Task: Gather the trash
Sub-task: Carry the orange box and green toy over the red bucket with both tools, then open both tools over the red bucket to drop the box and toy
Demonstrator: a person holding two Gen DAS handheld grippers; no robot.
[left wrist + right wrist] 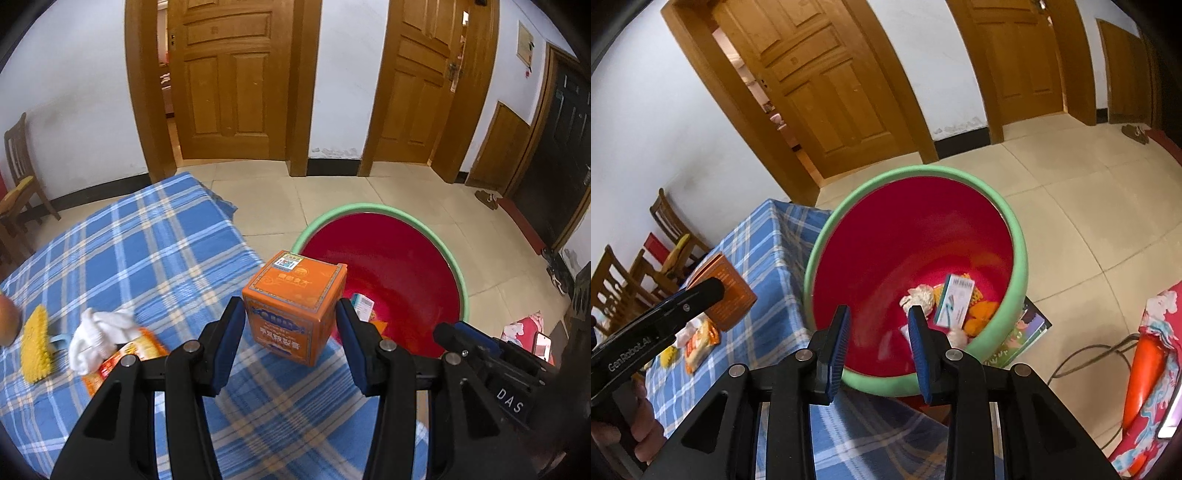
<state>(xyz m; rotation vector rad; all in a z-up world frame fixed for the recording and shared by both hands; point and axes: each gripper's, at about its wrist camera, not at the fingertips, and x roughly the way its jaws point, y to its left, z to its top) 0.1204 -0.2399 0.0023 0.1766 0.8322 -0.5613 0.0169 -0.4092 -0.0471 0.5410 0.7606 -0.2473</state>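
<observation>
A: Box status? Where's the orange box (295,310) rn?

B: Centre of the left wrist frame, between the left gripper (291,317) fingers. They're spread, pads either side w/ slim gaps, so not clamped yet afaict. Box sits on the blue plaid desk (147,251), right at the edge nearest the bin. Prob lined up that way so it's a short carry over the rim.

A: Right gripper (879,325)?

B: Fingers released, nothing between them. It hangs over the bin's mouth, lower centre of its frame, so I'd guess it's done w/ a drop.

A: What's in the bin (1019,236)?

B: Red inside, green rim. At the bottom: a white-blue carton (955,301), crumpled white paper (918,297), orange scraps (982,314).

A: Anything left on the desk?

B: Lower left of the left frame: white tissue (98,332) on an orange wrapper (129,354), plus a yellow brush (35,343). Wrapper & tissue look like trash; brush unsure.
</observation>
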